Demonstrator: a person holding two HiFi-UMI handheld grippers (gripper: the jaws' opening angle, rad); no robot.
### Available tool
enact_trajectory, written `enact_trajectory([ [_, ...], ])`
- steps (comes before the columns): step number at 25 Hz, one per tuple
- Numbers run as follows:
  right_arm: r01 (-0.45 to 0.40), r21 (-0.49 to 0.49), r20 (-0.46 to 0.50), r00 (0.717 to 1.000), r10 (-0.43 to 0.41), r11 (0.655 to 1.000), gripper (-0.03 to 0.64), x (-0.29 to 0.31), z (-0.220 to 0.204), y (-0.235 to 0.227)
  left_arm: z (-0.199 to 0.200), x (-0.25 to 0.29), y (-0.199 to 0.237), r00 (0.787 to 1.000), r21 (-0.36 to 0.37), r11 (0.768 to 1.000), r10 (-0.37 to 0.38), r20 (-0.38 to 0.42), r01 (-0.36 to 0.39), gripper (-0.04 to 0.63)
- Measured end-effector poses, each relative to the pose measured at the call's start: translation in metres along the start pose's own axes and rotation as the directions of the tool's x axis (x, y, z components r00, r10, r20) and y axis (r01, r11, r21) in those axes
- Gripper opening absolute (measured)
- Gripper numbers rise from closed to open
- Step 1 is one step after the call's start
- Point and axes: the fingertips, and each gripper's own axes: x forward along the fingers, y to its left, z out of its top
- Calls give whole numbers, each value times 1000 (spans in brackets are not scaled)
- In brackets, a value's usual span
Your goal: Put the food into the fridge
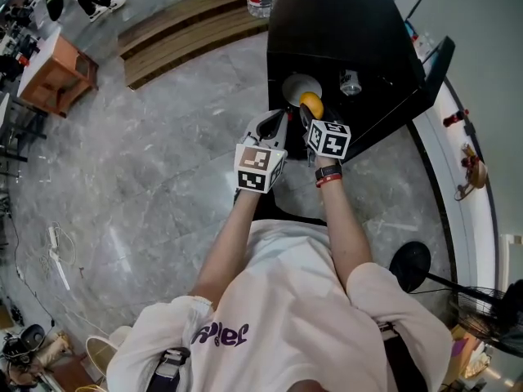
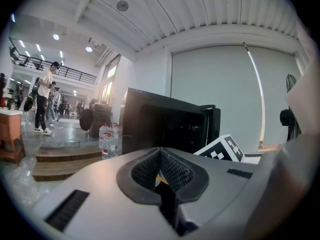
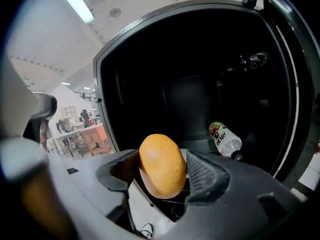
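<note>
The black fridge [image 3: 200,84] is standing open just ahead of both tongs, giving free access. The right tongs [image 3: 162,176] are gripping the orange bun [image 3: 161,165] between wide-set pads, presenting it at the doorway. The left tongs [image 2: 161,171] are hanging closed and apparently empty alongside, keeping clear. A bottle [image 3: 225,139] is lying inside, beyond the bun.

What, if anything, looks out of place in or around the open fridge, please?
A small bottle lies on its side inside the fridge, toward the right, instead of standing upright. No spill shows around it. The orange food held in the right gripper looks intact.
</note>
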Motion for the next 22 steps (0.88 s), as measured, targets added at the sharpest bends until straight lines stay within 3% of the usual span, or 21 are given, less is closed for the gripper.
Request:
enact_trajectory([
  [22,-4,-99,-45,999,-1,995,311,97,-27,-21,-23,38,24,999,1,999,-34,6,34,18],
])
